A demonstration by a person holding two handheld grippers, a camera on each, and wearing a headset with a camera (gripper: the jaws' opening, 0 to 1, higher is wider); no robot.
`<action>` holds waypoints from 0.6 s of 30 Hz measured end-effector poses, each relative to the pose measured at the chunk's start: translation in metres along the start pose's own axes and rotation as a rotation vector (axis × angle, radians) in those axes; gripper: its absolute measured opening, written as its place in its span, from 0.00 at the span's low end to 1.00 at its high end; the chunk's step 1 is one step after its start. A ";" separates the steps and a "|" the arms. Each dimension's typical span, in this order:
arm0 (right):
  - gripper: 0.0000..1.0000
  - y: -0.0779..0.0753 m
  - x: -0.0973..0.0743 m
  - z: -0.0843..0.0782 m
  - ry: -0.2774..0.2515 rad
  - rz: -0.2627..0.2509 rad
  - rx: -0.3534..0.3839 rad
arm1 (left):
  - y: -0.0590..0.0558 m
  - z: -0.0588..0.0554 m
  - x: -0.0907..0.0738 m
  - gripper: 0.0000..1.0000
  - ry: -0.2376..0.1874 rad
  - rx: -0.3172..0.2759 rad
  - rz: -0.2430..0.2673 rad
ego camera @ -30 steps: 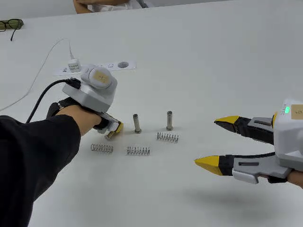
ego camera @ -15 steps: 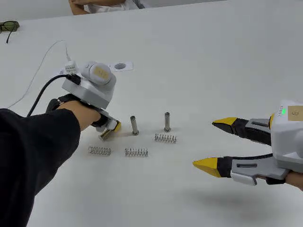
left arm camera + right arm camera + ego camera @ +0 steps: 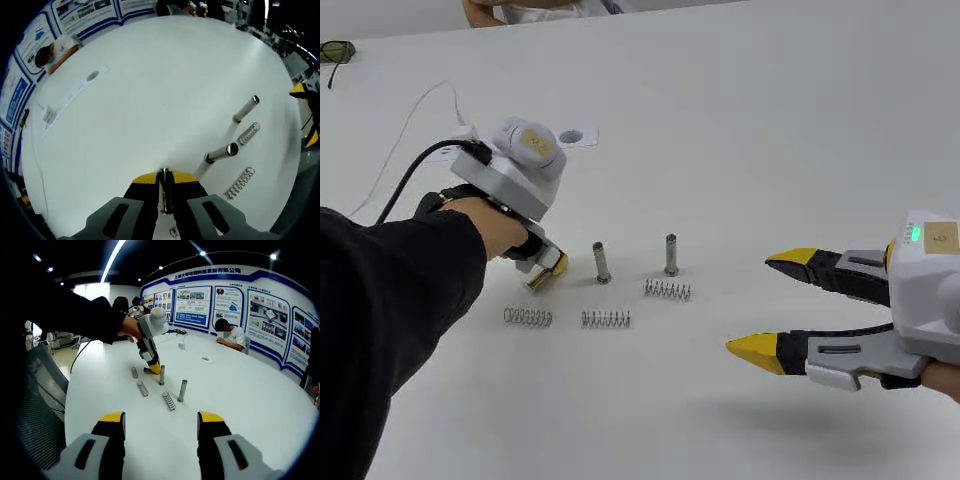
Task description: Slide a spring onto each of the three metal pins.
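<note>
My left gripper (image 3: 550, 268) is shut on a metal pin (image 3: 536, 283), which it holds tilted just above the white table. Along its own jaws the same pin (image 3: 164, 192) shows clamped between the yellow tips. Two more pins (image 3: 601, 262) (image 3: 671, 254) stand upright to its right. Three springs (image 3: 528, 317) (image 3: 606, 319) (image 3: 667, 290) lie flat in front of the pins. My right gripper (image 3: 770, 305) hangs open and empty well to the right of them. From the right gripper (image 3: 161, 420) I see the pins (image 3: 162, 375) (image 3: 183, 390) and springs (image 3: 143, 388) (image 3: 168, 400) ahead.
A white power strip (image 3: 575, 135) with a cable (image 3: 410, 180) lies behind the left gripper. Glasses (image 3: 338, 50) rest at the far left edge. A person (image 3: 520, 10) sits at the table's far side. Bare table (image 3: 770, 150) stretches to the right.
The left gripper's body has tilted up a little, with the pin still clamped. The right gripper has stayed in place. The head camera has shifted slightly.
</note>
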State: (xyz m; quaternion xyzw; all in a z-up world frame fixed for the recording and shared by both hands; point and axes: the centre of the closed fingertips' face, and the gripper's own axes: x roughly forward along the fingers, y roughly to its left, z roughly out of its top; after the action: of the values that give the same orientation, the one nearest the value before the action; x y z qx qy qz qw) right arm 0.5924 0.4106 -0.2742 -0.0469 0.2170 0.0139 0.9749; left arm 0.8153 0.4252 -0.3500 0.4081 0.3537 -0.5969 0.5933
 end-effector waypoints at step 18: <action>0.59 0.002 0.000 0.002 -0.003 0.006 -0.005 | 0.000 0.000 -0.008 0.07 -0.069 -0.040 0.010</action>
State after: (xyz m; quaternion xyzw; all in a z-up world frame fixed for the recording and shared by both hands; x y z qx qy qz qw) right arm 0.5928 0.4132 -0.2726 -0.0484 0.2159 0.0173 0.9751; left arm 0.8148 0.4282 -0.3427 0.3769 0.3428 -0.6007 0.6161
